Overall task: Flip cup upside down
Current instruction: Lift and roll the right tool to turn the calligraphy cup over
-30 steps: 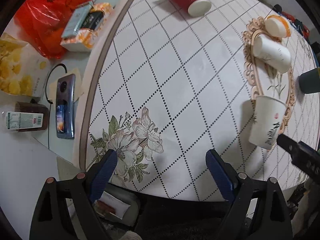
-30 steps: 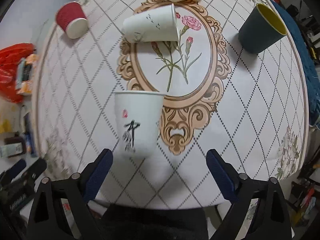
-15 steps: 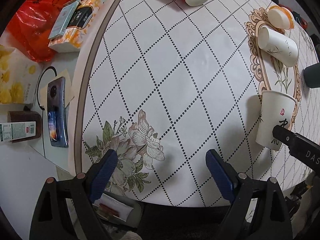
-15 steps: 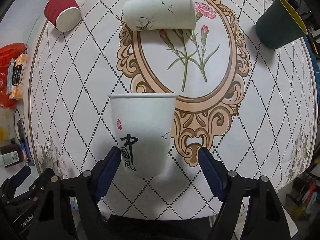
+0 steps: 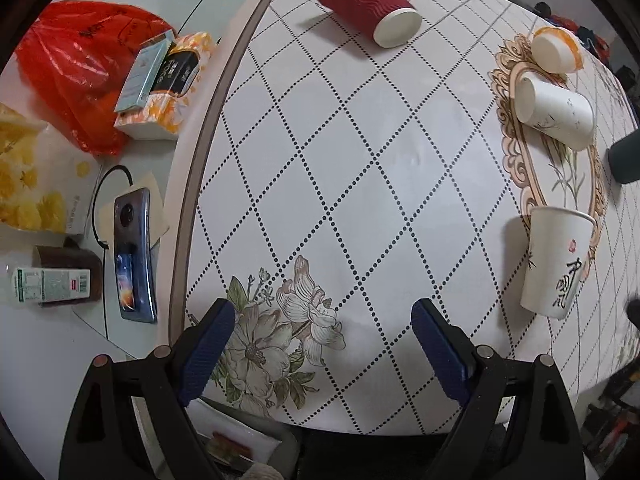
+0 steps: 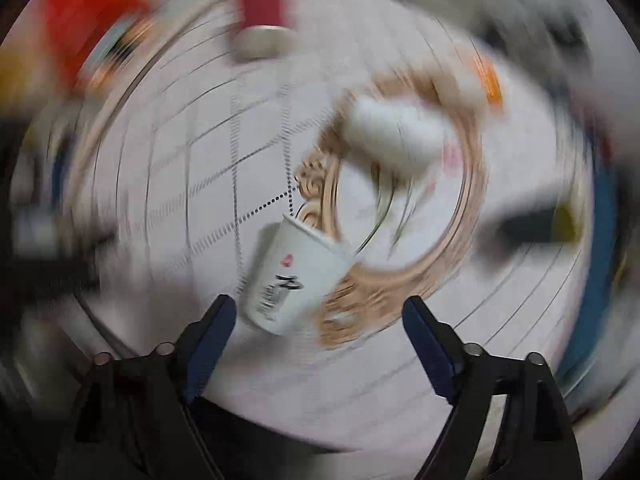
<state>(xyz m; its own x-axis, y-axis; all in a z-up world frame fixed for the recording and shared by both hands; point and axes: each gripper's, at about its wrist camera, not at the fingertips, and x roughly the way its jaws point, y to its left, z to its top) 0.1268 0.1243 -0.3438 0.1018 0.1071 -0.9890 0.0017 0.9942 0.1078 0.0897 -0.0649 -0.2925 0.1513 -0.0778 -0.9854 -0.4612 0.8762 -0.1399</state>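
A white paper cup with black calligraphy and a red stamp (image 5: 554, 264) stands mouth up near the round table's front right edge. In the right wrist view the cup (image 6: 292, 276) sits just ahead of my right gripper (image 6: 320, 320), nearer its left finger; the jaws are wide apart and empty, and the view is heavily blurred by a roll. My left gripper (image 5: 324, 328) is open and empty over the flower print at the table's front edge, well left of the cup.
On the table (image 5: 360, 160) lie a red ribbed cup (image 5: 364, 4), a white cup (image 5: 556, 110) and a small orange-banded cup (image 5: 554, 50), all on their sides. A dark green cup (image 5: 626, 160) stands far right. A phone (image 5: 132, 256), boxes and a red bag (image 5: 72, 76) lie left.
My right gripper has pulled back a little from the cup and is rolling fast, blurring its view. My left gripper has shifted slightly; the cup stays upright on the table.
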